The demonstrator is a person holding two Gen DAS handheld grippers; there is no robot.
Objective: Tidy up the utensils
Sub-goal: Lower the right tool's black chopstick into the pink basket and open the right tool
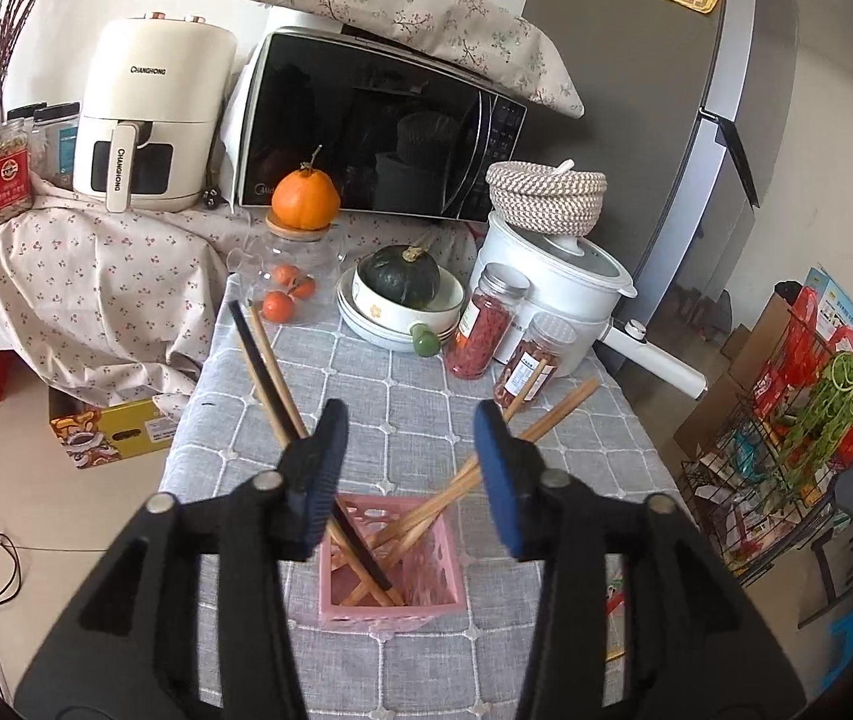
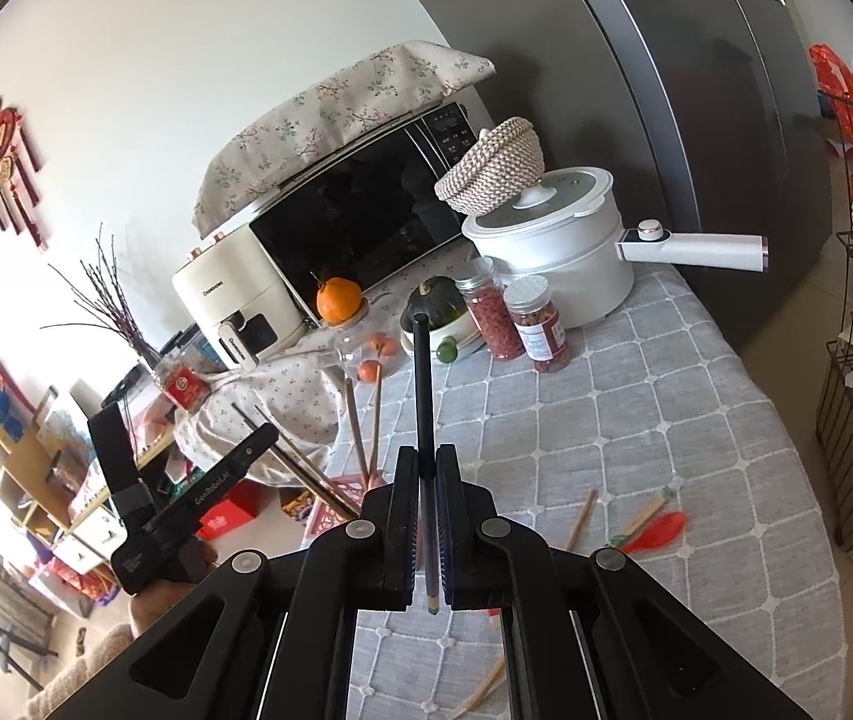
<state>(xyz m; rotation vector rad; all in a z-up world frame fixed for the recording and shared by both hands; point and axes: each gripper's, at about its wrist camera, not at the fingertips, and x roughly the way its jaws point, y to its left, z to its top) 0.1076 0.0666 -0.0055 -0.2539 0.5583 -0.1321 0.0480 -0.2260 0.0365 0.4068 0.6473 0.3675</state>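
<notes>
A pink slotted holder [image 1: 391, 600] stands on the grey checked tablecloth [image 1: 414, 372]. Several chopsticks lean out of it: wooden ones [image 1: 552, 420] to the right, a wooden and a black one [image 1: 255, 348] to the left. My left gripper [image 1: 411, 420] hangs open just above the holder, nothing between its blue pads. In the right wrist view my right gripper [image 2: 426, 457] is shut on a black chopstick [image 2: 423, 384] that points up and away. The holder [image 2: 330, 516] and the left gripper [image 2: 189, 423] show to its left. A loose wooden chopstick [image 2: 582, 510] and a red spoon [image 2: 657, 531] lie on the cloth.
Behind the holder stand two red-filled jars [image 1: 483, 330], a white electric pot [image 1: 552, 282] with a woven basket on top, stacked bowls with a green squash [image 1: 402, 276], and a glass jar of oranges [image 1: 291, 276]. Microwave [image 1: 378, 120], air fryer [image 1: 150, 114], fridge and a wire rack [image 1: 786, 450] surround the table.
</notes>
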